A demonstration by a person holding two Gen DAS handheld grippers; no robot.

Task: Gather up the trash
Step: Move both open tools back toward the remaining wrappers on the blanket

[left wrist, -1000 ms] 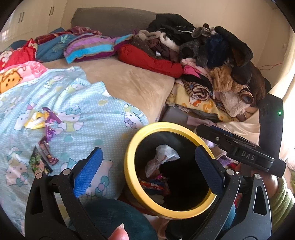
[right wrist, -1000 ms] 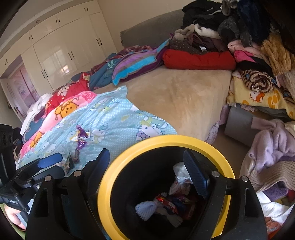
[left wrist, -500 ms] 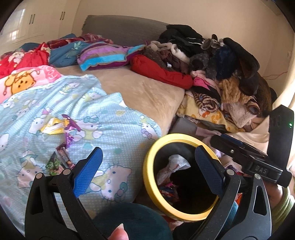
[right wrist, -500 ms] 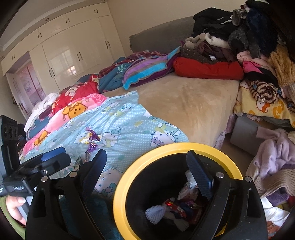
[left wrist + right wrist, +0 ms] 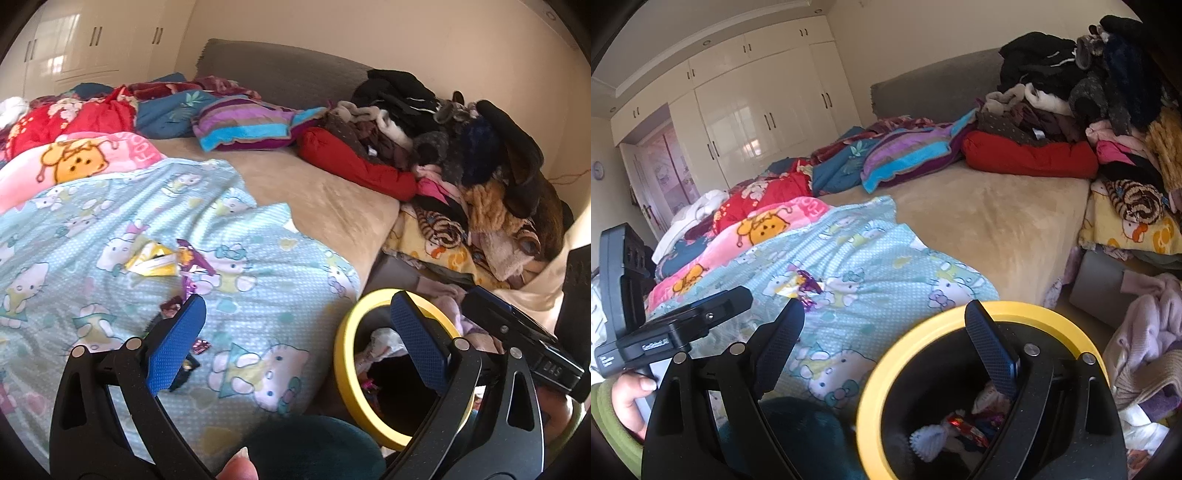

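Several candy wrappers lie on the light-blue cartoon blanket: a yellow wrapper, a purple wrapper and small dark wrappers near my left fingertip. My left gripper is open and empty above the blanket's near edge. A black bin with a yellow rim stands beside the bed, under its right finger. My right gripper is open and empty, its right finger over the bin, which holds wrappers and paper. The purple wrapper lies just beyond its left finger.
Clothes are piled high at the right of the beige bed. Folded blankets lie along the grey headboard. More clothes lie on the floor right of the bin. White wardrobes line the far wall.
Both grippers swung left and slightly up, away from the bin towards the blanket. The bin slid to the lower right in both views. The right jaws widened a little.
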